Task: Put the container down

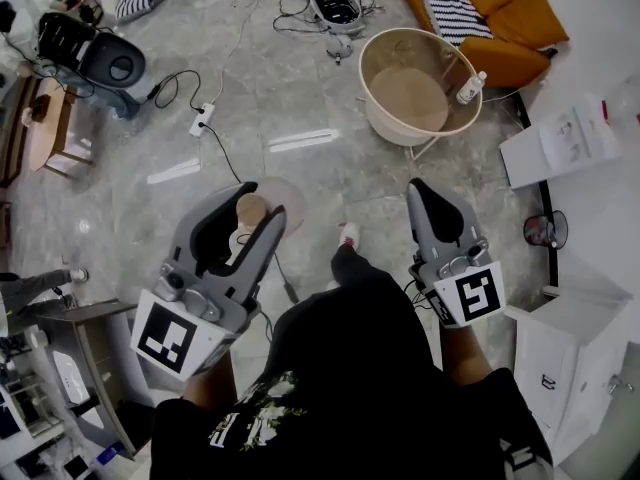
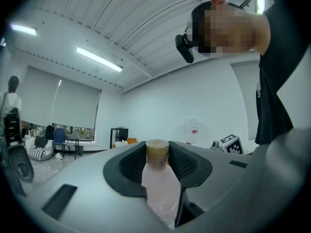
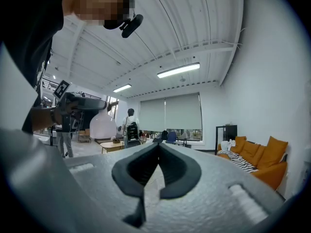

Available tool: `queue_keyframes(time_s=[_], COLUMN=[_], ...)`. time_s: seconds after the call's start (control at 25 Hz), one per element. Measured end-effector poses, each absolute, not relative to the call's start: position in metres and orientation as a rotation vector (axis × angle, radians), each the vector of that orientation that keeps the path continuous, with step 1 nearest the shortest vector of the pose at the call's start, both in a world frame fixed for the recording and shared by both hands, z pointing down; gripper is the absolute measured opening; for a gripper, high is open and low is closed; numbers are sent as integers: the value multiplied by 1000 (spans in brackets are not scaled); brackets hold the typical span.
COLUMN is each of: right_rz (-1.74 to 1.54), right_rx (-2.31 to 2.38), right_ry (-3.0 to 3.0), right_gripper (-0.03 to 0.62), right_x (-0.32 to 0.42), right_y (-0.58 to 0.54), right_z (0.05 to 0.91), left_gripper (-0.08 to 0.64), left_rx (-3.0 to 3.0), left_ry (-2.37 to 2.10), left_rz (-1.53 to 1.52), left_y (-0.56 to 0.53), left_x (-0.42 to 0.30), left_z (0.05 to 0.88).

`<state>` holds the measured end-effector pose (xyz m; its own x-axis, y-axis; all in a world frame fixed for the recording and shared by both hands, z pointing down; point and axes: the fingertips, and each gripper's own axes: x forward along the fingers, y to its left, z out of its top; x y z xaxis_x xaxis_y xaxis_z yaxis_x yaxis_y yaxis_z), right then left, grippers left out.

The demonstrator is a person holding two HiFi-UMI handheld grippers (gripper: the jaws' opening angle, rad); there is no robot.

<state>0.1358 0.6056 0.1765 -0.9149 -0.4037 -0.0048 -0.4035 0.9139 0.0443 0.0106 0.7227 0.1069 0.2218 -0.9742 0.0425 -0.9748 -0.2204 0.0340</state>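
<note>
The grey marbled floor (image 1: 300, 88) is seen far below both claws. The round cream tub-shaped table (image 1: 388, 128) stands ahead of the right claw and well apart from it.

The left claw (image 1: 252, 205) is held out in mid-air, clamped on the pale pink plastic bottle (image 2: 159, 181). The neck is pinched between the dark ribbed pads (image 2: 131, 166), and nothing is under the bottle. The right claw (image 3: 158, 148) is closed on nothing, its tips met, off to the right of the left one.

The container has yet to be put down, and no surface is within reach of the left claw. The claw would best be carried low over the chosen spot before anything is let go. The grip should be kept firm on the way, since only the neck is held and the body's weight hangs behind the pads.

The bottle's long axis is laid along the claw's own line. Its tan screw cap (image 2: 157, 149) is pointed toward the tips, forward and apparently tilted upward, and the base is turned back into the claw's throat. Held this way, the base can hardly be brought down first. It is judged that the bottle must be laid on its side, with the pads eased apart only once its side is borne. A roll is to be watched for.
</note>
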Motion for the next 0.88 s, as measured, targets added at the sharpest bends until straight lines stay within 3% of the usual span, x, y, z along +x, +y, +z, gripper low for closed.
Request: queue_keyframes(time_s=[0.88], right_rz=[-41], right_rx=[622], right_ry=[-3090], right_gripper=[-5], right_x=[94], right_y=[463], right_z=[191], left_gripper=[150], left_rx=[2380], left_ry=[-1938], left_rz=[50], left_y=[587], left_x=[-20], left_z=[117])
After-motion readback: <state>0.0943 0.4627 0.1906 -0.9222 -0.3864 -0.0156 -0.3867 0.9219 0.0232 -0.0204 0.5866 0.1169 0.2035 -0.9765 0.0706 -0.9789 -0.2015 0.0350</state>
